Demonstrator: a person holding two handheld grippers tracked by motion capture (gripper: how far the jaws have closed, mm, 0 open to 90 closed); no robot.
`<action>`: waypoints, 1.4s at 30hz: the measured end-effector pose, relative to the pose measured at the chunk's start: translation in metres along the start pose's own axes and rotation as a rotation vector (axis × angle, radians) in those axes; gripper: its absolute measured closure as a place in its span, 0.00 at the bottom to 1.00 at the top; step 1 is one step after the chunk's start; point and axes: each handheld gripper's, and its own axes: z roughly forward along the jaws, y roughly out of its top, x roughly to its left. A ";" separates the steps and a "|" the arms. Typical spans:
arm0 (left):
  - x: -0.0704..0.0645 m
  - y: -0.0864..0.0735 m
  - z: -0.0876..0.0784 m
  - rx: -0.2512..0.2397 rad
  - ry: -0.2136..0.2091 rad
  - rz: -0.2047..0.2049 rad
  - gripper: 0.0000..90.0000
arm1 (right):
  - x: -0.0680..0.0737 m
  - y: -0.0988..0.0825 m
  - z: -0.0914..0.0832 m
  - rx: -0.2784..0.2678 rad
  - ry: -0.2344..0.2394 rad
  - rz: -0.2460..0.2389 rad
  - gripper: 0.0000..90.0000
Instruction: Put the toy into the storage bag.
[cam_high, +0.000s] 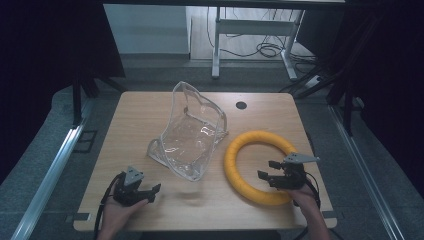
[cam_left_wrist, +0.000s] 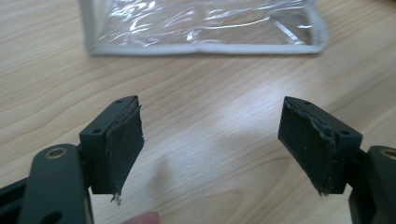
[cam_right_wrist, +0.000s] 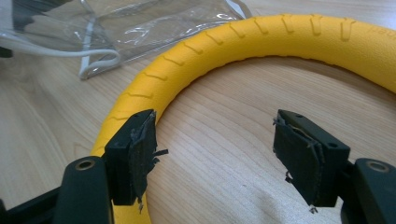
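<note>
A clear plastic pouch (cam_high: 192, 132) with a pale trim stands slumped open in the middle of the wooden table (cam_high: 135, 110). To its right a yellow foam ring (cam_high: 247, 185) lies flat. My left gripper (cam_high: 151, 192) hovers open near the front left, pointing at the pouch (cam_left_wrist: 201, 28), with bare wood between its pads. My right gripper (cam_high: 267, 170) is open above the ring's inner hole, reaching in over its near right side. In the right gripper view the open gripper (cam_right_wrist: 219, 149) has its left pad (cam_right_wrist: 140, 149) by the ring's band (cam_right_wrist: 261, 37); the pouch (cam_right_wrist: 140, 23) lies beyond.
A small round cable hole (cam_high: 241, 105) sits at the table's back edge. A white desk frame (cam_high: 216, 45) and cables stand on the floor behind. Metal rails (cam_high: 50, 170) run along the floor on both sides. Bare wood lies between pouch and front edge.
</note>
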 end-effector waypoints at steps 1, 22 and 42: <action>0.000 0.001 0.001 0.000 0.003 0.002 0.25 | 0.000 0.000 -0.001 0.003 0.008 -0.003 0.33; -0.006 0.007 0.006 0.003 -0.043 0.045 0.24 | 0.018 0.026 -0.012 0.216 0.023 -0.116 0.35; -0.011 0.008 0.005 0.002 -0.050 0.048 0.24 | 0.065 0.032 0.044 0.683 0.093 -0.329 0.35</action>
